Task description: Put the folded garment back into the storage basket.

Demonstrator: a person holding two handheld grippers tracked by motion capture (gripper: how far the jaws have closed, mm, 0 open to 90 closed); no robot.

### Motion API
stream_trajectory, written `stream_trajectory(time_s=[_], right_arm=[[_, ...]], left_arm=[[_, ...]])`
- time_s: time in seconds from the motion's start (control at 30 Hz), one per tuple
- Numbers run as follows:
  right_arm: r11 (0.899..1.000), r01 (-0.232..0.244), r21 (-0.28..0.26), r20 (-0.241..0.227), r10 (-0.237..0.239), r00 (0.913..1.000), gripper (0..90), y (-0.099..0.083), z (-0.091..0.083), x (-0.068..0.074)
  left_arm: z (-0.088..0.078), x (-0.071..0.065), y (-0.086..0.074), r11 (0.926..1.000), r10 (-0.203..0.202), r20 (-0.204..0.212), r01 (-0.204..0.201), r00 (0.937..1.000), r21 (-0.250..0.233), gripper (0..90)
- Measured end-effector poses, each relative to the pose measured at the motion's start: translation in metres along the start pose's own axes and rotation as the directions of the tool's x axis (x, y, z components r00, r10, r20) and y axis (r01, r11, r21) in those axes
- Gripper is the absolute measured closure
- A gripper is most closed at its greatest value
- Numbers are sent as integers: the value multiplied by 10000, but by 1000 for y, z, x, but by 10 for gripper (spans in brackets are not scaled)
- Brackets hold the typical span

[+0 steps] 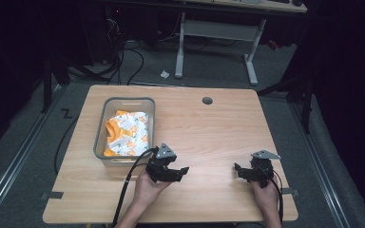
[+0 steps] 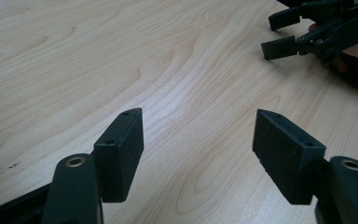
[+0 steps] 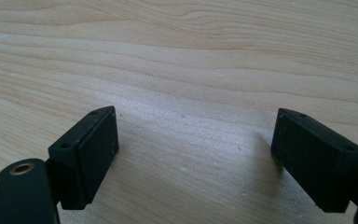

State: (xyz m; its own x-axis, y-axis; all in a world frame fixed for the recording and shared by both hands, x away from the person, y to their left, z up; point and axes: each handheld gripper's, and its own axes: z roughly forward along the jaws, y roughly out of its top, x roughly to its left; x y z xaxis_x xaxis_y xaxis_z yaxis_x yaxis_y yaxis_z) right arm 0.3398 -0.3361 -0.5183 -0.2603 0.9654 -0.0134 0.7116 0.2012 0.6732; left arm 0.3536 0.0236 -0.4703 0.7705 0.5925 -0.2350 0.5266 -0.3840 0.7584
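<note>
Both grippers sit low over the near edge of the table (image 1: 209, 118), jaws spread, nothing between them; left gripper (image 1: 183, 170) is just off the near right corner of the bin (image 1: 100, 137), pointing right toward the middle; right gripper (image 1: 237, 168) is well apart at the right side, pointing left toward it; in the left gripper view bare wood lies between the pads (image 2: 121, 154) and the other gripper shows at top right (image 2: 279, 35); the right gripper view gives the same read — pads (image 3: 91, 156) wide apart over bare wood. The cloth (image 1: 127, 133) — white with orange trim and a small print — lies bunched inside the bin, filling most of it, touched by neither tool. My read: this is either the ready pose before the cloth is pulled out or the rest pose once it is stowed; can't tell which from this alone. If it is to come out, the left gripper is the near one; it would need to swing back left, clear the bin wall, come down from above and pinch a raised fold. In the way: the bin's near wall and the left cable (image 1: 133, 171), which trails past that corner; the grommet hole (image 1: 207, 100) at the far side is no issue; desk frame (image 1: 218, 33) and floor cables sit beyond the table.
</note>
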Motion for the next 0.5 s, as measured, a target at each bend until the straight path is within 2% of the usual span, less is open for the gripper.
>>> stream_trajectory(time_s=[0.33,0.5], right_arm=[[10000,11,-4,0,-11,10000,147,0,0,0],[10000,-3,0,-2,3,10000,147,0,0,0]], left_arm=[[13,0,-10,9999,-79,-92,80,9999,123,340],[20,0,-14,9995,-16,-283,24,9996,301,341]])
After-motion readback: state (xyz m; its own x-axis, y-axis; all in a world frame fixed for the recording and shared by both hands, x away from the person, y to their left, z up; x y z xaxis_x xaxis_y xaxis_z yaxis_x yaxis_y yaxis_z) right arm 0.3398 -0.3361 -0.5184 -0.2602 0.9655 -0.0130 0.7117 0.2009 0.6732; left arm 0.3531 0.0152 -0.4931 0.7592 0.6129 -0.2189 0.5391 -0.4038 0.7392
